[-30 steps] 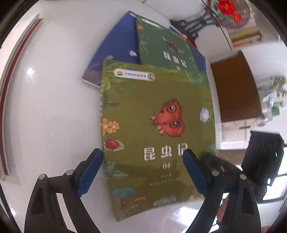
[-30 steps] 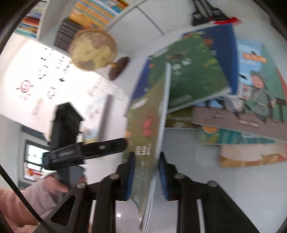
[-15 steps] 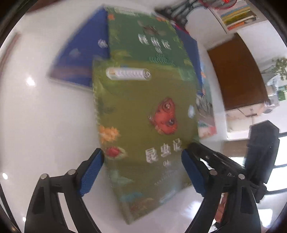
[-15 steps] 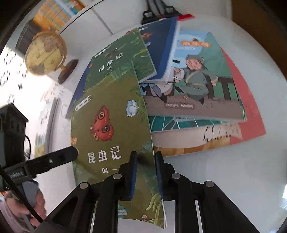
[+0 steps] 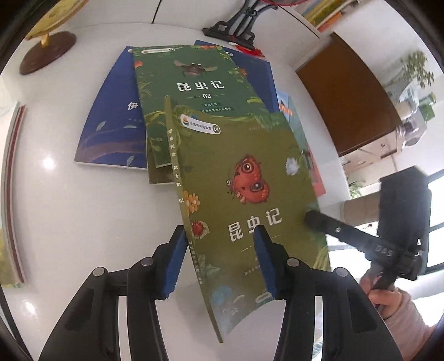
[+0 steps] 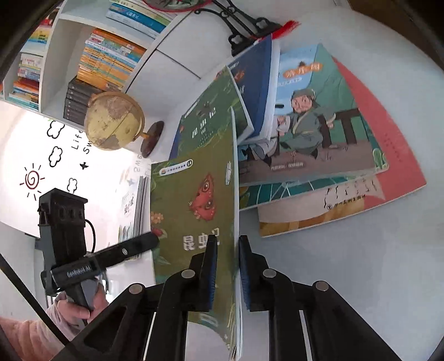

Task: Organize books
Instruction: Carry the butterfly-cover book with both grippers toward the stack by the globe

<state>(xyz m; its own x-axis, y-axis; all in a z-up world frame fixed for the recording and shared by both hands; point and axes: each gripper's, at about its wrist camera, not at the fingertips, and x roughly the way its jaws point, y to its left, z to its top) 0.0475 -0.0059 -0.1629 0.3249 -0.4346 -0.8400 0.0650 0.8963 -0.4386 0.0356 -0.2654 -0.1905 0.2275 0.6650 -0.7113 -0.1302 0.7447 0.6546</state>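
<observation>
While the right gripper (image 6: 225,266) pinches the fore-edge of the olive book (image 5: 249,211), its jaws nearly closed on the pages, the book stands tilted off the white table (image 5: 83,222) with its butterfly cover facing left in the right wrist view. The left gripper (image 5: 219,261) straddles the spine side of the same book; its jaws are closing, one blue pad at the spine and the other over the front cover, but whether they press yet cannot be told.

Behind the lifted book lies a dark green book (image 5: 191,83) marked 02, resting on a blue book (image 5: 111,127). To the right in the right wrist view, a picture book (image 6: 313,116) with a seated figure lies on a fanned pile that includes a red book (image 6: 394,155). A globe (image 6: 113,122) stands near the far edge, beside a black stand (image 6: 238,25). A bookshelf (image 6: 91,55) fills the back wall. A sleeve (image 6: 25,336) shows at the lower left.
</observation>
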